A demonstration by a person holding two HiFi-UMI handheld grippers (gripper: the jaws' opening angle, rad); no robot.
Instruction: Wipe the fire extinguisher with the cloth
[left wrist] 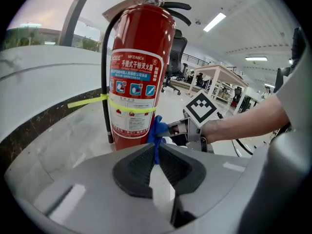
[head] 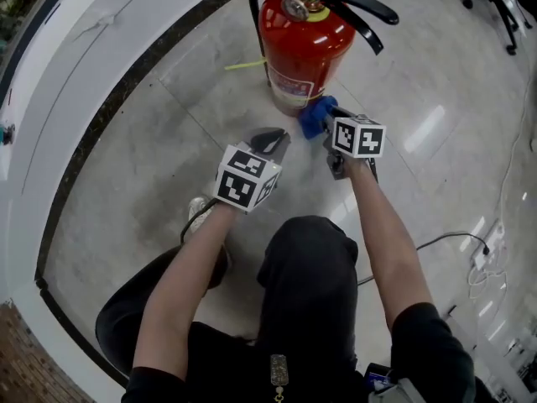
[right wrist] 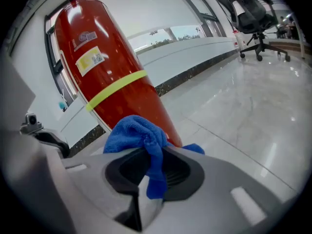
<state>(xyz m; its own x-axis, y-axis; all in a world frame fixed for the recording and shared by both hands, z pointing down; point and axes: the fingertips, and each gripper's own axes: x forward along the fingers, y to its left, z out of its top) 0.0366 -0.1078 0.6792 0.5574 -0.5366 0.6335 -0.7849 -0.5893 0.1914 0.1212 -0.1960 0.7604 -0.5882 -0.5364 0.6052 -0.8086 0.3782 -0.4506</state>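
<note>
The red fire extinguisher (head: 302, 44) stands upright on the tiled floor, with a black hose and handle at its top. My right gripper (head: 331, 122) is shut on a bunched blue cloth (head: 314, 117), which rests against the lower right side of the cylinder. In the right gripper view the cloth (right wrist: 134, 133) hangs between the pads, with the extinguisher (right wrist: 107, 77) just behind it. My left gripper (head: 270, 141) sits shut and empty a little short of the base. In its own view the left gripper (left wrist: 157, 147) faces the extinguisher (left wrist: 139, 72), with the cloth (left wrist: 158, 128) beside it.
A white wall with a dark baseboard strip (head: 101, 124) curves along the left. An office chair (head: 495, 2) stands at the far right, and a cable (head: 453, 240) lies on the floor to the right. A yellow tie (head: 243, 64) sticks out left of the extinguisher.
</note>
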